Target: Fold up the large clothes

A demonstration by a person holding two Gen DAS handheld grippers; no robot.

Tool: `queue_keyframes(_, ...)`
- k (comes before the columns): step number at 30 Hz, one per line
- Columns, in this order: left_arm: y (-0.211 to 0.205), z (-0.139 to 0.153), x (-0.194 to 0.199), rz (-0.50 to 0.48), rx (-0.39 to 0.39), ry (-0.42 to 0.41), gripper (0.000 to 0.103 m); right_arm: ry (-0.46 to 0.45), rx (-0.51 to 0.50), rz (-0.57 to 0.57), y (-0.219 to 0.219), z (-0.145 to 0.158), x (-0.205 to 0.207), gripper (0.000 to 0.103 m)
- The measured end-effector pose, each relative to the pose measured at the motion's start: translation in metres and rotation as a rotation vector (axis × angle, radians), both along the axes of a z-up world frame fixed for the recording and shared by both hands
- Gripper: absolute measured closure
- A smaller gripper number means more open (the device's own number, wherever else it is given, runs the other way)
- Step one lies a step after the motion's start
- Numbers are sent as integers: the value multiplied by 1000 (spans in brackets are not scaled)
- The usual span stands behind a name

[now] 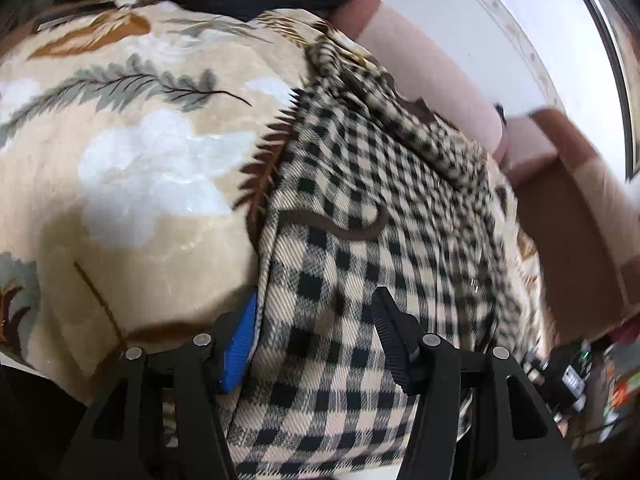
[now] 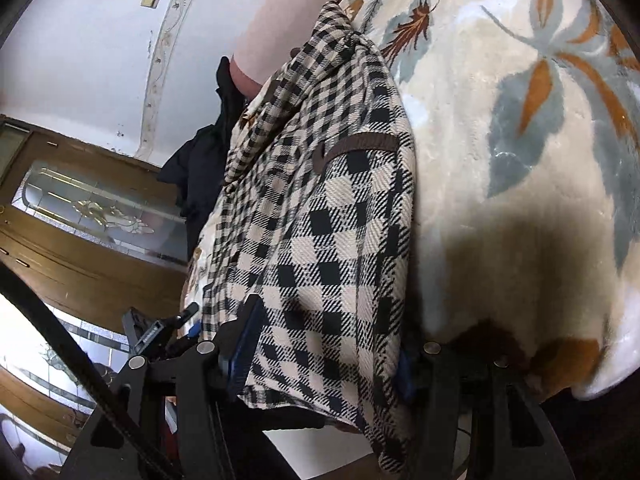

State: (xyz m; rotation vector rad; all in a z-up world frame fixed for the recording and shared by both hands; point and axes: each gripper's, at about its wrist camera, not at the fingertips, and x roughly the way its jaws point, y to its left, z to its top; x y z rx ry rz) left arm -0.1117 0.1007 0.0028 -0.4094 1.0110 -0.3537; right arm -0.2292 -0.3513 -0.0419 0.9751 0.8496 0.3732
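The checked garment [image 1: 352, 216], cream and black plaid with a brown-trimmed pocket edge [image 1: 340, 230], lies along the edge of a bed covered by a cream blanket [image 1: 132, 152] printed with grey, brown and orange leaves. In the left wrist view the garment runs from the near edge toward the far right, where its upper part is bunched against a pink headboard [image 1: 432, 76].

Left claw [image 1: 316, 336]: the jaws stand partly spread with the near hem of the garment between them. The blue-padded finger [image 1: 240, 348] sits at the garment's left edge, beside the blanket; the black ribbed finger [image 1: 390, 340] lies over the plaid. Whether the pads press the cloth cannot be told.

Right claw [image 2: 324, 360]: the jaws stand partly spread astride the garment's near end, one finger [image 2: 244, 340] on the left side, the other mostly hidden under the fabric on the right. The cloth fills the gap and droops over the near edge; a firm pinch cannot be confirmed.

A dark garment [image 2: 204, 168] hangs at the far left of the bed. A wooden door [image 2: 88, 248] with a decorated glass panel stands at left.

No legible writing, brand or label is visible
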Motion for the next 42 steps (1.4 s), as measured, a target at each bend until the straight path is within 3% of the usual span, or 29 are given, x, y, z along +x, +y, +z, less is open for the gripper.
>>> queue_keyframes(1,-2,0,-1,-4,9,3,74,-5,7,12,-1,1,2,58)
queue_keyframes(2,-2,-3,-4,-6,9,16,86,-11,10,19,0,1,-1,62)
queue_keyframes(6,8,-8,-11,23,-36,29,85,-17,1,30,2,3,-3,63)
queue_keyframes(7,10,-9,-11,28,-51,33,83,-12,-3,36,4,2,-3,63)
queue_keyframes(11,12,-12,-12,3,-156,36,46,3,-27,53,11,0,-1,62)
queue_keyframes(13,5,-9,-13,-13,-137,24,42,7,-47,56,14,1,0,62)
queue_keyframes(15,-8,-6,-17,-33,-55,4,42,18,-87,57,20,2,1,62)
queue_keyframes(16,-14,-3,-18,-48,-11,-2,52,19,-117,57,25,4,1,62)
queue_keyframes(17,-18,-1,-20,-43,51,-1,88,19,-142,59,28,6,0,64)
queue_keyframes(18,-18,0,-20,-25,93,5,97,17,-175,59,31,10,0,82)
queue_keyframes(19,-13,2,-21,-12,77,11,97,8,-176,51,28,15,-3,97)
queue_keyframes(21,5,11,-27,14,-37,12,97,-21,-107,9,13,23,-13,97)
queue_keyframes(23,15,27,-36,23,-62,-26,97,-41,-78,-22,-2,31,-25,97)
queue_keyframes(26,18,36,-45,16,-55,-46,97,-46,-54,-30,-15,35,-39,97)
queue_keyframes(32,7,15,-42,7,29,3,97,21,-96,-11,-5,19,-34,97)
queue_keyframes(38,2,28,-49,-10,54,-45,97,-7,-160,4,-1,35,-32,97)
queue_keyframes(42,-1,30,-51,-11,70,-52,97,21,-163,-1,0,33,-36,97)
